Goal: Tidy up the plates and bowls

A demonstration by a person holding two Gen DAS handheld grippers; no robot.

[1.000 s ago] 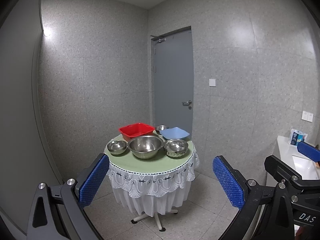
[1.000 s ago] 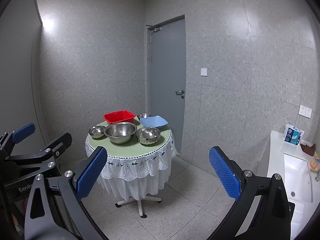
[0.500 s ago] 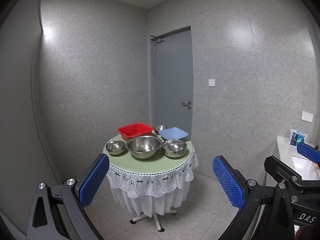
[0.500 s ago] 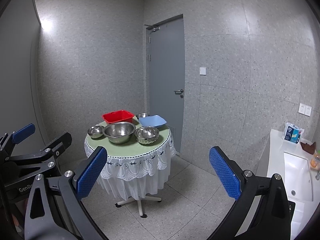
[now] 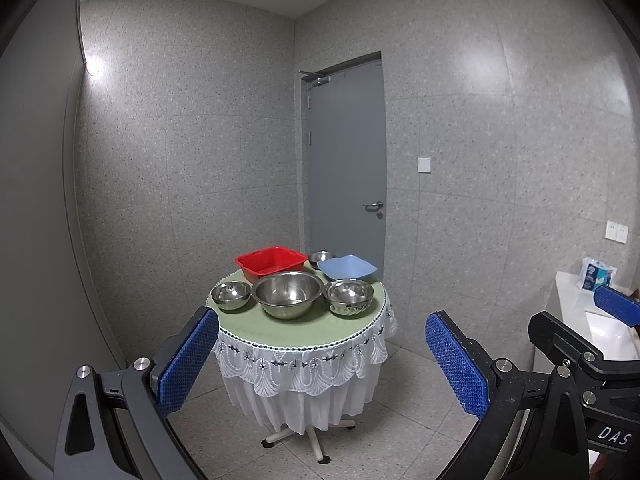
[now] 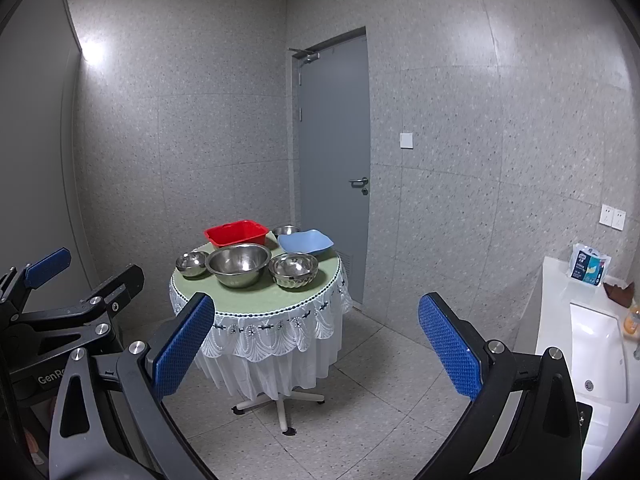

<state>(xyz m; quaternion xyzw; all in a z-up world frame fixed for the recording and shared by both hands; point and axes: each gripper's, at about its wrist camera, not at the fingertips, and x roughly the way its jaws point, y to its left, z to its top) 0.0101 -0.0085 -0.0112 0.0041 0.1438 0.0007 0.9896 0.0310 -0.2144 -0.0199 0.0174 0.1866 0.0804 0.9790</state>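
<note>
A round table (image 5: 304, 330) with a green top and white lace skirt stands ahead. On it are a large steel bowl (image 5: 289, 294), a small steel bowl (image 5: 231, 295) to its left, a fluted steel bowl (image 5: 348, 297) to its right, a red square basin (image 5: 271, 263), a blue square plate (image 5: 347, 267) and a tiny steel bowl (image 5: 321, 257) at the back. The table also shows in the right wrist view (image 6: 256, 300). My left gripper (image 5: 322, 354) is open and empty, well short of the table. My right gripper (image 6: 316, 344) is open and empty too.
A grey door (image 5: 346, 168) is shut behind the table. A white counter with a sink (image 6: 596, 344) stands at the right, with a tissue pack (image 6: 590, 266) on it. Grey tiled floor (image 6: 360, 408) lies between me and the table.
Both grippers have drifted slightly; the table sits a little higher and nearer in both views. Both stay open and empty.
</note>
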